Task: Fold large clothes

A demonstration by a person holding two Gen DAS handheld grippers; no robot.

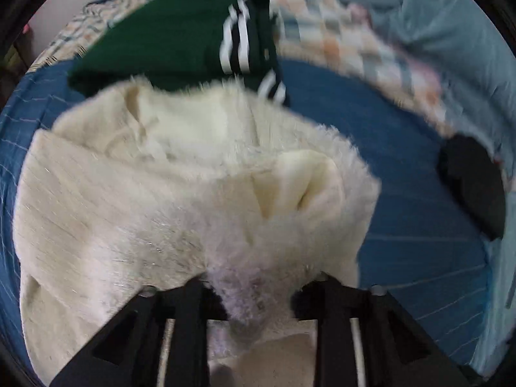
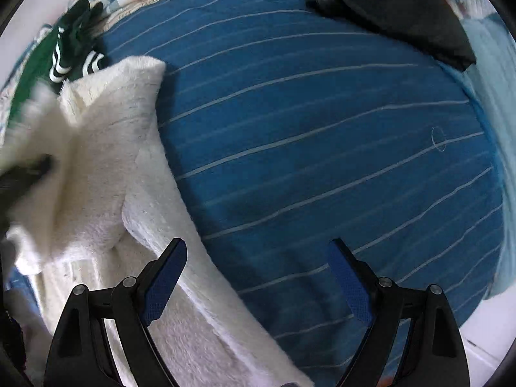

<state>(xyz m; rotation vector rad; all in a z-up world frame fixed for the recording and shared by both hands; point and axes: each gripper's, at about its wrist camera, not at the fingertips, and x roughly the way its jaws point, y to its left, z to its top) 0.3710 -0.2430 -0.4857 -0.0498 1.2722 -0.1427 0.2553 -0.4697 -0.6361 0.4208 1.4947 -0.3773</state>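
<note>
A cream fluffy garment [image 1: 180, 187] lies bunched on the blue striped bed sheet [image 1: 403, 209]. My left gripper [image 1: 258, 293] is shut on a furry fold of the cream garment, which fills the gap between its fingers and hides the tips. The same garment shows in the right wrist view [image 2: 106, 167] at the left, partly lifted, with the left gripper [image 2: 22, 174] dark at the left edge. My right gripper [image 2: 258, 267] is open and empty, its blue pads [image 2: 167, 277] above the garment's right edge and the sheet [image 2: 322, 129].
A folded green garment with white stripes [image 1: 180, 38] lies behind the cream one, also in the right wrist view [image 2: 74, 51]. A black garment [image 2: 396, 13] lies at the sheet's far right, seen too in the left wrist view [image 1: 474, 180]. A checked blanket [image 1: 348, 42] and light blue bedding [image 1: 429, 9] border the bed.
</note>
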